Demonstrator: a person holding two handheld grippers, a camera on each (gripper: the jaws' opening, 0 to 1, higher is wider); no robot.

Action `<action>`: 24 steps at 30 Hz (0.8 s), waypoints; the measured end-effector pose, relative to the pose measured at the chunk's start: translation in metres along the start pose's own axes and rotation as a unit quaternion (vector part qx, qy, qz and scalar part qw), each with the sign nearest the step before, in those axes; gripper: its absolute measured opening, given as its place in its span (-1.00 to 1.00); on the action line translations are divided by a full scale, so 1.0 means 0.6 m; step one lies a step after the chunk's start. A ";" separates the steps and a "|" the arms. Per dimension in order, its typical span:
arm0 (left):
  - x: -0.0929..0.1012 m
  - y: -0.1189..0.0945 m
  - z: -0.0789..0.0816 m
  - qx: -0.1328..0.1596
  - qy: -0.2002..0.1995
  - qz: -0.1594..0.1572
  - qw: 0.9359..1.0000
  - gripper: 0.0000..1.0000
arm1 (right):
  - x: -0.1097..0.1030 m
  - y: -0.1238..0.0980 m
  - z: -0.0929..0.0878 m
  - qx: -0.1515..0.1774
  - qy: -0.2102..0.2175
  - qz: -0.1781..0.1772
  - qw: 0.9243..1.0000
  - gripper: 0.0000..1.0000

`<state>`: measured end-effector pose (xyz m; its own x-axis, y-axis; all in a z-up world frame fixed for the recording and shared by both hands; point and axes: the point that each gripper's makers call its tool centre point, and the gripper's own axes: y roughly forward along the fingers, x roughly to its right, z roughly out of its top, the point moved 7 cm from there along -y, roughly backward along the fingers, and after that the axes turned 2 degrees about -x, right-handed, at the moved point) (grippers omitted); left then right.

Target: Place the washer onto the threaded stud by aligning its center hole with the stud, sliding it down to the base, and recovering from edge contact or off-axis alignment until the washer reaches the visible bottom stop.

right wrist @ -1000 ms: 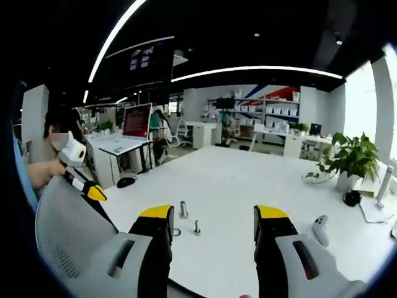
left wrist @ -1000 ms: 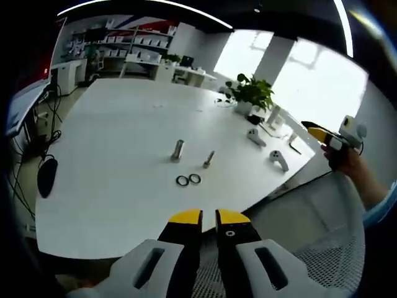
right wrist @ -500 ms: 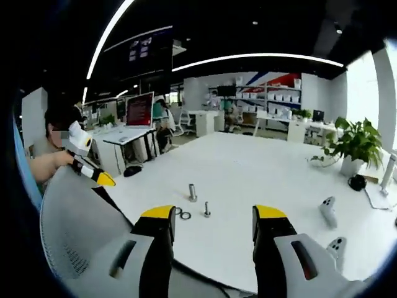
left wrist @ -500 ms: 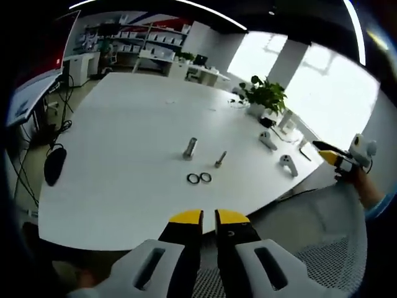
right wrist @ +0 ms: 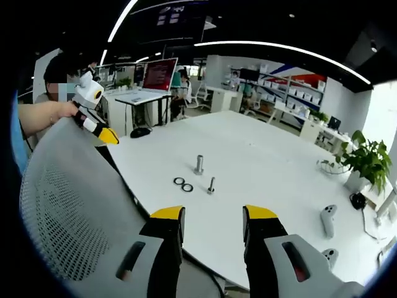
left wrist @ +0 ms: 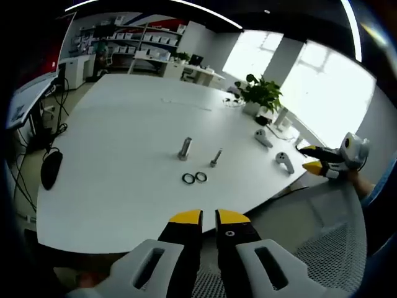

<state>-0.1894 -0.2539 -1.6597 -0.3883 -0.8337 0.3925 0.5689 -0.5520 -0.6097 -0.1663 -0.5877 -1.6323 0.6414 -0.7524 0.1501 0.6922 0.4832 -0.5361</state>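
Nothing gripped yet. Left gripper [left wrist: 208,216] fingers pressed together, empty; right gripper [right wrist: 213,213] fingers spread apart, empty, likely ready for a pickup. Both held back off the white surface [left wrist: 124,130], above a mesh chair [right wrist: 74,205]. Two washers [left wrist: 195,178] flat, touching, just beside small stud [left wrist: 215,158]; taller bolt [left wrist: 185,149] near.

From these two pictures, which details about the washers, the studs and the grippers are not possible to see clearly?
- Washers: too small in both views to show hole size or thickness.
- Studs: too small for threads or a bottom stop; which one is the target is unclear.
- Left gripper: jaws nearly together, but a thin gap cannot be excluded.
- Right gripper: the mesh chair back hides the table edge below it.
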 end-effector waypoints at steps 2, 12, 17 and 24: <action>-0.001 0.002 -0.003 -0.012 0.001 0.006 1.000 -0.87 | -0.002 -0.001 0.003 0.011 0.008 0.012 1.000 -0.21; -0.001 0.006 -0.015 -0.051 -0.022 0.019 0.998 -0.87 | -0.013 0.002 0.005 0.018 -0.001 0.035 0.999 -0.26; 0.001 0.004 -0.020 -0.056 -0.021 0.018 0.998 -0.89 | -0.010 0.000 0.008 0.031 0.004 0.028 0.999 -0.31; 0.003 0.006 -0.022 -0.071 -0.007 0.014 0.997 -0.90 | -0.015 0.002 0.004 0.019 0.008 0.041 0.999 -0.33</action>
<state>-0.1973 -0.2571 -1.6704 -0.3638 -0.8493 0.3826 0.4701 -0.5220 -0.7117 -0.1701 -0.5794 -1.6325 0.6914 -0.7165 0.0931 0.6495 0.5599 -0.5144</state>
